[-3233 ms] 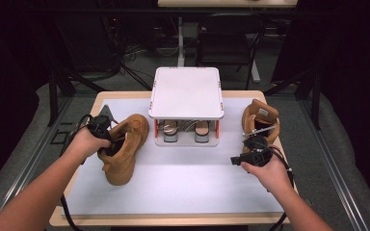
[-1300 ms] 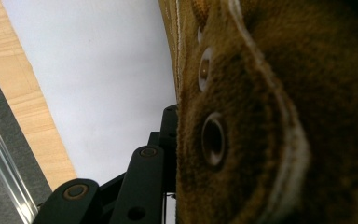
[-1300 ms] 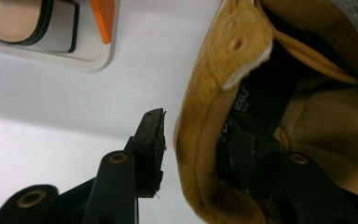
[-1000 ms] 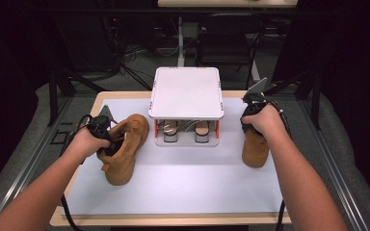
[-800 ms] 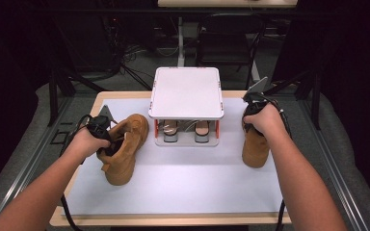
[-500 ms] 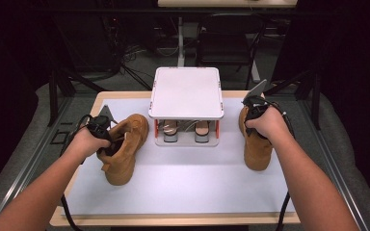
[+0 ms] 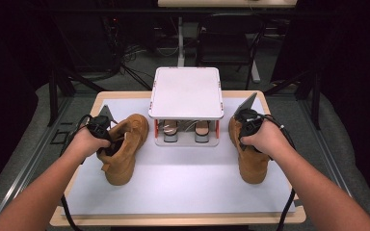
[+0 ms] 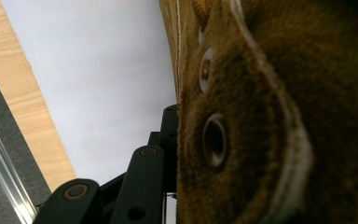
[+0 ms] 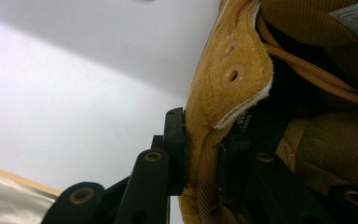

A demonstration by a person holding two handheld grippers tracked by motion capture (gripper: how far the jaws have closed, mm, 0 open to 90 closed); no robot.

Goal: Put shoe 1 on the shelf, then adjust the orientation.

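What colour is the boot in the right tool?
Tan suede boot, clearest in the high view.

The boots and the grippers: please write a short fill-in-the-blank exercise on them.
1. The right gripper is shut on the ___ of the right boot.
2. The left boot leans to one side; the right boot stands ___.
3. The white rack stands ___ the two boots.

Missing words: collar; upright; between

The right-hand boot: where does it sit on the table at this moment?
In the high view the right boot stands upright on the white mat, toe toward the person, just right of the white shoe rack, its collar clamped in the right claw.
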